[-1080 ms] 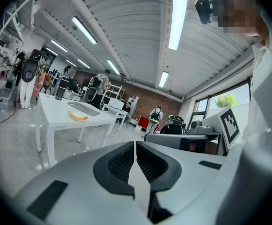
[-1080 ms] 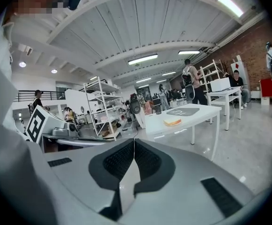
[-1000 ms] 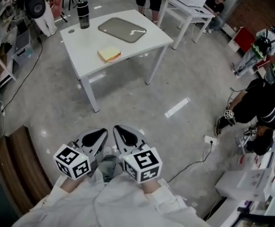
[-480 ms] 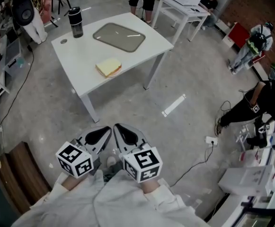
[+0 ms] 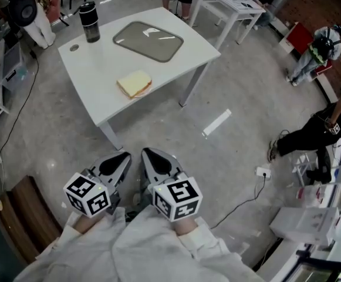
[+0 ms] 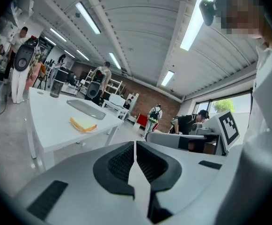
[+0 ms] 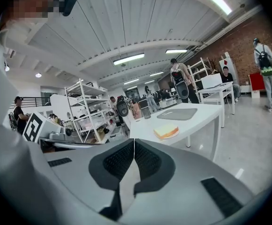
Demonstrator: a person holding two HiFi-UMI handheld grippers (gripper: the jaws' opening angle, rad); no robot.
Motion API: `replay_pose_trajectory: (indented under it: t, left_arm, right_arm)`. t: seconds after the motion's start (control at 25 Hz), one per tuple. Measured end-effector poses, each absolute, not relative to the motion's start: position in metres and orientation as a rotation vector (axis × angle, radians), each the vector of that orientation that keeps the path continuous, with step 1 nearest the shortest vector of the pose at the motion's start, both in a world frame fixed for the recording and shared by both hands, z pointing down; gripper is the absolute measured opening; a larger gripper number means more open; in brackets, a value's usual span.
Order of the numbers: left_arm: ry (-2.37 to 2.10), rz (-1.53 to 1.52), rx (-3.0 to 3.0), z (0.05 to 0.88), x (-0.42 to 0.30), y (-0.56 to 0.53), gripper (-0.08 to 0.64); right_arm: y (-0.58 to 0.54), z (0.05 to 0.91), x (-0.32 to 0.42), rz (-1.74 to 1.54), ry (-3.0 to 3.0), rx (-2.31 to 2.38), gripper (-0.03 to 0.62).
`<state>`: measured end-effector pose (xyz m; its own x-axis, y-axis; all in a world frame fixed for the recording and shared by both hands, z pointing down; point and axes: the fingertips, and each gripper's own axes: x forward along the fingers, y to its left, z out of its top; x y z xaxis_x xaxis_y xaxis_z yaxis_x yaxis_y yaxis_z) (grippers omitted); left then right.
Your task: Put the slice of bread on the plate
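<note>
A slice of bread (image 5: 134, 84) lies near the front edge of the white table (image 5: 94, 69), on what looks like a thin orange plate whose rim shows under it. The same bread (image 6: 83, 124) appears far off in the left gripper view, and the bread (image 7: 165, 131) also shows in the right gripper view. My left gripper (image 5: 122, 157) and right gripper (image 5: 149, 153) are held side by side close to my body, over the floor and well short of the table. Both are shut with nothing in them, jaws pressed together (image 6: 135, 146) (image 7: 134, 142).
A grey tray (image 5: 148, 40) and a black tumbler (image 5: 88, 22) stand farther back on the table. Behind is a second white table (image 5: 232, 7). A person (image 5: 320, 131) crouches at the right, near a floor cable and socket (image 5: 260, 172). A brown bench (image 5: 17, 216) is at lower left.
The table and bread have drawn somewhat nearer and lower in the head view. Both grippers stay shut and together in front of my body.
</note>
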<state>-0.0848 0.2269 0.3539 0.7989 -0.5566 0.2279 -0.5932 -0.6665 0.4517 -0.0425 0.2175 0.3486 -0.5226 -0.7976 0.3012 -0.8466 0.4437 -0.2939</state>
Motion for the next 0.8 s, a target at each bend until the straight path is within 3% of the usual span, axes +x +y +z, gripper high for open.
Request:
replay_pose_trajectory:
  t: [0.8]
  left_arm:
    - [-0.94, 0.093, 2.41, 0.35, -0.039, 0.036, 0.021]
  right_arm:
    - [0.022, 0.347, 0.005, 0.638, -2.615, 1.308, 0.015]
